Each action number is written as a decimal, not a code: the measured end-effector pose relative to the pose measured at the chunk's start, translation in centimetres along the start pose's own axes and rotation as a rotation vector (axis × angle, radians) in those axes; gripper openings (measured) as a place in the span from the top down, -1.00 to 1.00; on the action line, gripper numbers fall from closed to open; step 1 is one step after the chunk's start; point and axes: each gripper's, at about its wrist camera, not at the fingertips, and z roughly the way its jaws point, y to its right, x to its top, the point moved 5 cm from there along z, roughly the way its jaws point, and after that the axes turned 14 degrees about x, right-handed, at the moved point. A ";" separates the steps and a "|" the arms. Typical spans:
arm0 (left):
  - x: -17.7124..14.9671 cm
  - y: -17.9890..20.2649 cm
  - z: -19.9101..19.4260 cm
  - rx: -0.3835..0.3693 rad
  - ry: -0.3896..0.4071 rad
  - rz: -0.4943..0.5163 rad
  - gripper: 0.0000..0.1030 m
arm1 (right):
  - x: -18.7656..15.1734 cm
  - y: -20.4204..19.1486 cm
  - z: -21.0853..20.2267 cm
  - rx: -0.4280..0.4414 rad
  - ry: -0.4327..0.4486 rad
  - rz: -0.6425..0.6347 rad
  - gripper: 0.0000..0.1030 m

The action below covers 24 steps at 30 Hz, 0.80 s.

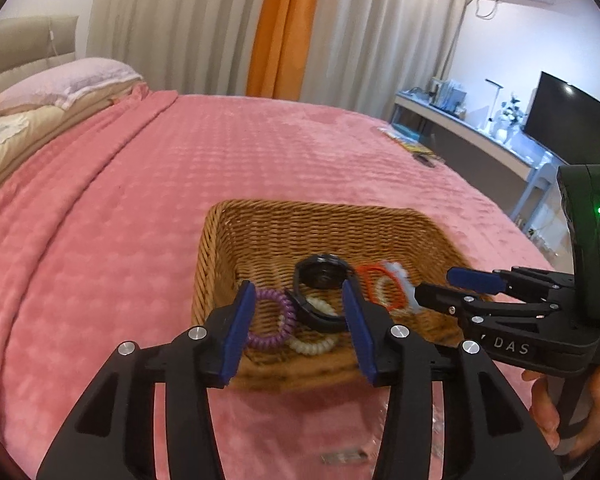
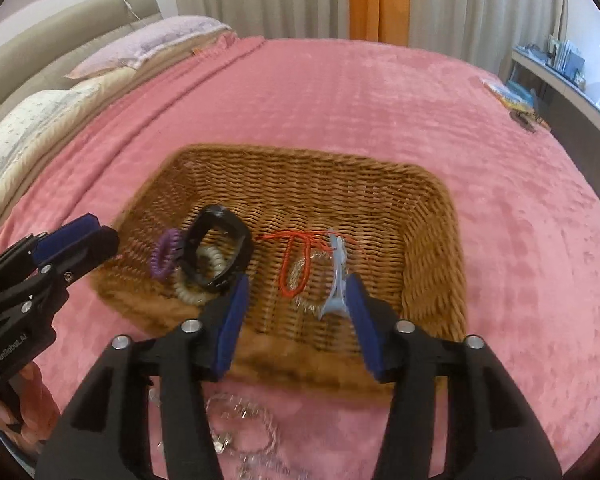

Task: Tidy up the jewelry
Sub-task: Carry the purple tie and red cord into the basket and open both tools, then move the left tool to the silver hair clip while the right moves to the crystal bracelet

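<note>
A wicker basket (image 1: 324,220) (image 2: 432,216) sits on the pink bed. Inside lie a purple spiral hair tie (image 1: 274,320) (image 2: 166,254), a cream spiral hair tie (image 1: 314,344) (image 2: 192,292), a black watch (image 1: 320,276) (image 2: 220,240), a red cord (image 1: 374,284) (image 2: 296,264), a silver bracelet (image 2: 304,272) and a light blue hair clip (image 1: 406,290) (image 2: 336,280). My left gripper (image 1: 298,336) (image 2: 82,228) is open and empty above the basket's near left part. My right gripper (image 2: 296,320) (image 1: 440,284) is open and empty over the near right part, beside the blue clip.
A clear plastic bag with silvery chain jewelry (image 2: 240,436) lies on the blanket in front of the basket. Pillows (image 1: 60,84) lie at the headboard on the left. A booklet (image 1: 408,138) lies at the far bed edge. A desk with a monitor (image 1: 572,120) stands at the right.
</note>
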 end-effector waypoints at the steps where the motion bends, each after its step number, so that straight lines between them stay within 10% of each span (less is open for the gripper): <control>1: -0.1 0.0 -0.6 -0.007 0.005 0.003 0.10 | -0.2 -0.3 -0.6 0.002 0.009 -0.004 0.07; 12: -5.2 0.9 -7.4 -0.096 0.037 0.046 -0.07 | -6.3 -2.4 -7.2 -0.018 0.129 -0.035 0.07; 24: -12.4 2.7 -3.8 -0.110 -0.143 0.106 -0.04 | -13.2 -0.1 -4.5 -0.002 0.080 0.050 0.08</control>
